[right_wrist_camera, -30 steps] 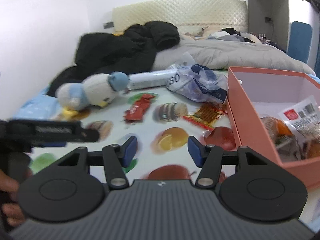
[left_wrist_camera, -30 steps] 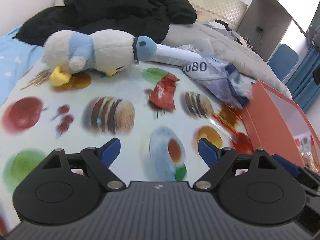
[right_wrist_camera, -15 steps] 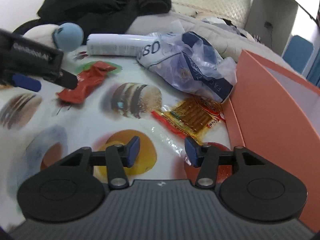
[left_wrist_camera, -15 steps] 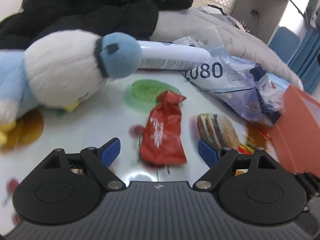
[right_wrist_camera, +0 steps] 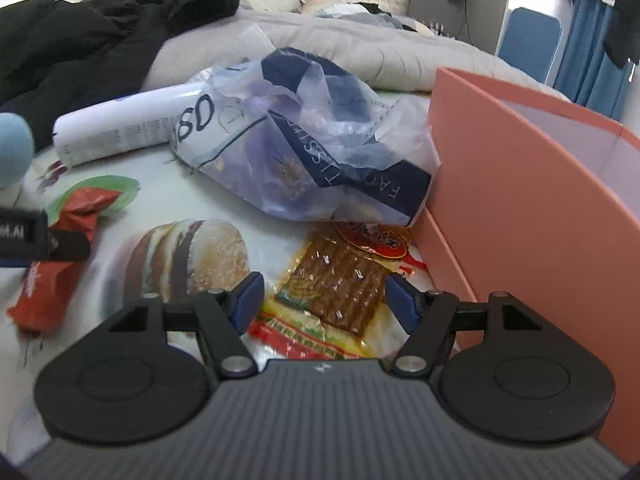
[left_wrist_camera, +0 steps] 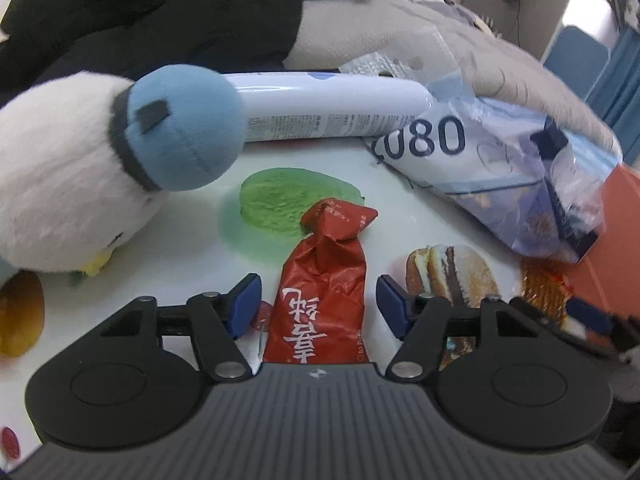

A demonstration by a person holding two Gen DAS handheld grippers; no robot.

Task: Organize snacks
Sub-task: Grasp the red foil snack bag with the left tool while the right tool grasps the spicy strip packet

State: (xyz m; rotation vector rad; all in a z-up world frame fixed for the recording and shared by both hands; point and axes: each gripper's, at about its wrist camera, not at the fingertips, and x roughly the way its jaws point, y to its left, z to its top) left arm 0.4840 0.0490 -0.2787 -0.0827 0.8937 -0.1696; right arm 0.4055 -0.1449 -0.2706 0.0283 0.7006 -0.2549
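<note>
A red snack packet (left_wrist_camera: 320, 280) lies on the fruit-printed tablecloth, its near end between the open fingers of my left gripper (left_wrist_camera: 318, 300). It also shows in the right wrist view (right_wrist_camera: 52, 272), partly behind the left gripper's black finger. A clear packet of brown snack sticks (right_wrist_camera: 340, 280) lies beside the orange box (right_wrist_camera: 540, 208), its near end between the open fingers of my right gripper (right_wrist_camera: 324, 296). Neither gripper grips anything.
A white and blue plush toy (left_wrist_camera: 100, 160) lies at the left. A white tube (left_wrist_camera: 328, 112) and a crumpled blue plastic bag (right_wrist_camera: 312, 152) lie behind the snacks. Black jacket (right_wrist_camera: 100, 40) and grey bedding (right_wrist_camera: 360, 52) lie farther back.
Both grippers have moved forward and down. The red packet now sits between the left fingers, the stick packet between the right fingers. Both stayed open.
</note>
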